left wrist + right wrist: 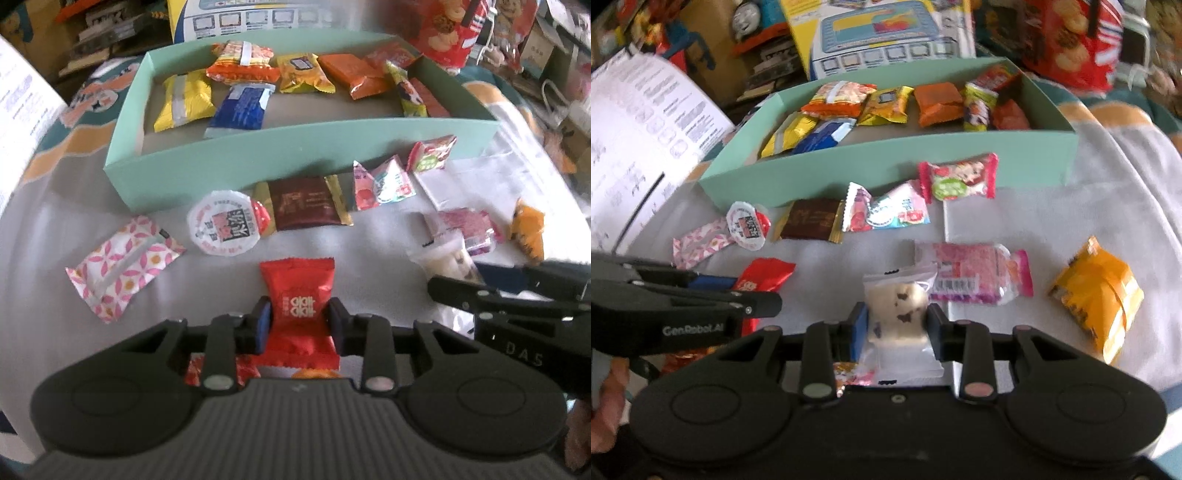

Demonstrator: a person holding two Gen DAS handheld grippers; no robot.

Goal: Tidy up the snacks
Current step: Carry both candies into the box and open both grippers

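My left gripper (300, 322) is shut on a red snack packet (297, 295) near the front of the white cloth; it also shows in the right wrist view (764, 277). My right gripper (897, 325) is shut on a clear packet with a white, dark-spotted cake (899, 308), which also shows in the left wrist view (448, 260). The mint green box (236, 162) stands behind, holding several snacks; it also shows in the right wrist view (886, 162).
Loose on the cloth in front of the box: a pink patterned packet (123, 264), a round jelly cup (221, 227), a brown packet (306, 203), a pink-blue candy (382, 182), a pink wafer pack (975, 273), an orange packet (1097, 295). Cartons and clutter stand behind.
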